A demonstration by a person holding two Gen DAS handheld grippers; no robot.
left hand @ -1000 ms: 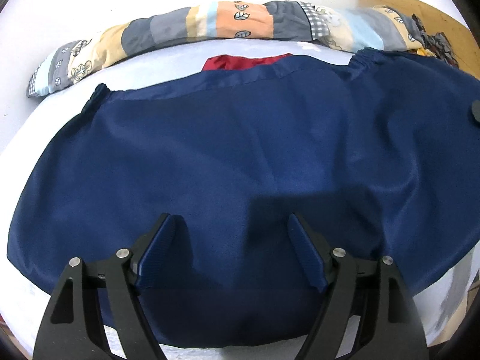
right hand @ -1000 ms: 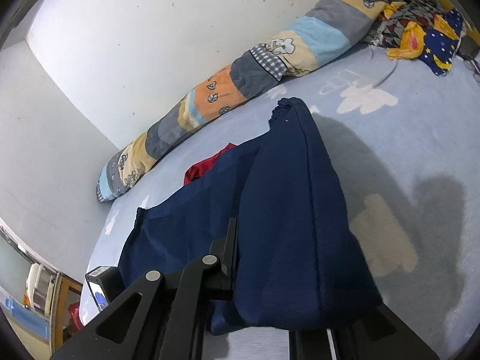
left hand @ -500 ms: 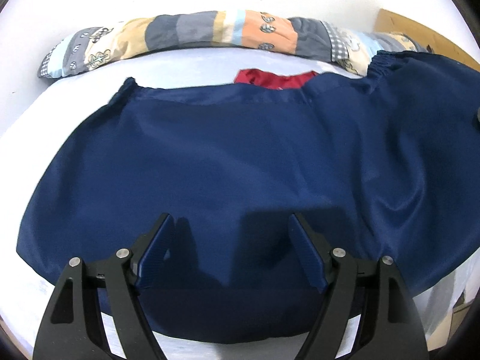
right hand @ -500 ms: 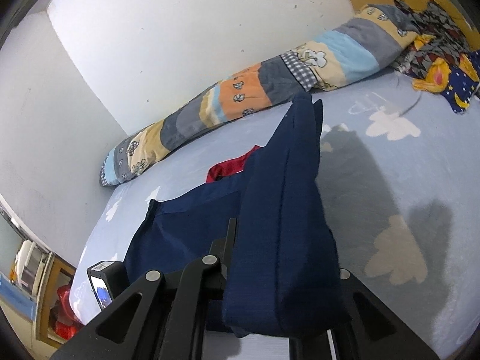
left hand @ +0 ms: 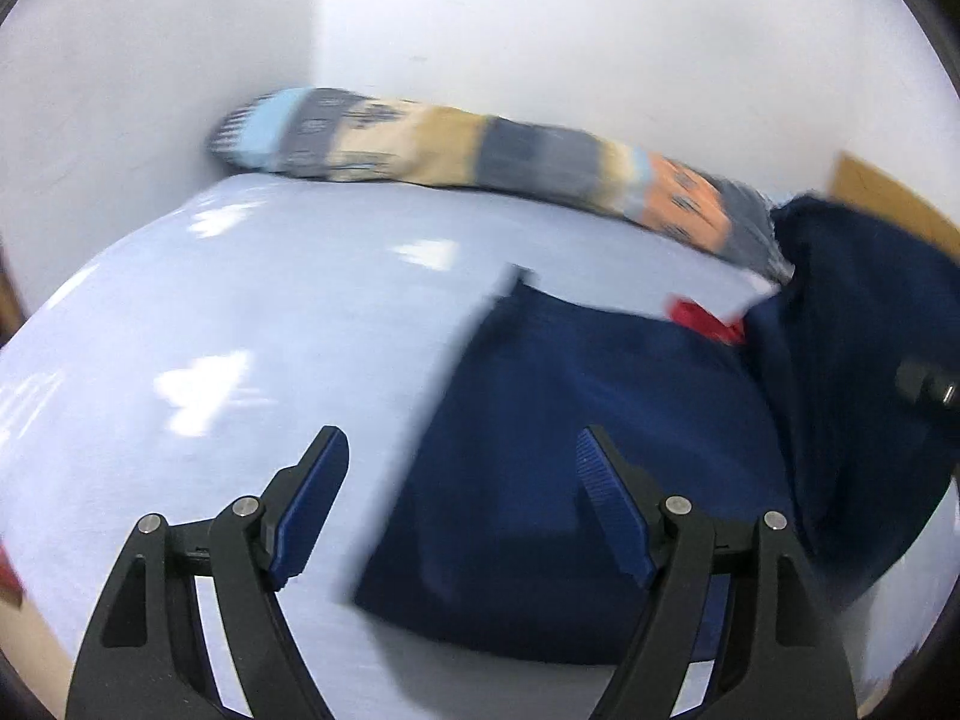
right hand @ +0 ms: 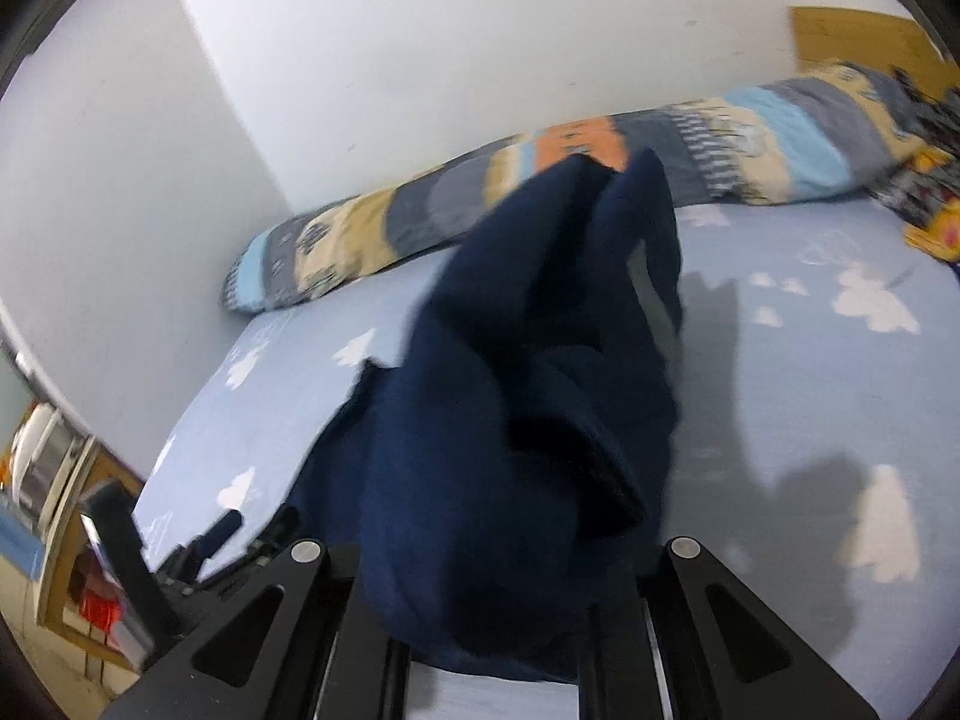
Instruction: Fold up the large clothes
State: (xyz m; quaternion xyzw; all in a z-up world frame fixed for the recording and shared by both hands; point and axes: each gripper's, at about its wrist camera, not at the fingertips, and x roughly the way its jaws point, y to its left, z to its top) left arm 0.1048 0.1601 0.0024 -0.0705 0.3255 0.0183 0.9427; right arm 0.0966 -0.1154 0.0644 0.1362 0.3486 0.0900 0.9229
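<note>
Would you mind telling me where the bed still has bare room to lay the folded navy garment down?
The widest free patch of the sheet lies left of the navy garment, between it, the patchwork bolster and the wall corner. A second bare stretch lies right of the lifted fold. It is crowded by the headboard, where patterned clothes are piled, and a red cloth peeks out behind the garment.

left gripper (left hand: 462,498): black arms, ribbed blue pads, silver pivot screws
right gripper (right hand: 498,564): black arms, silver pivot screws
</note>
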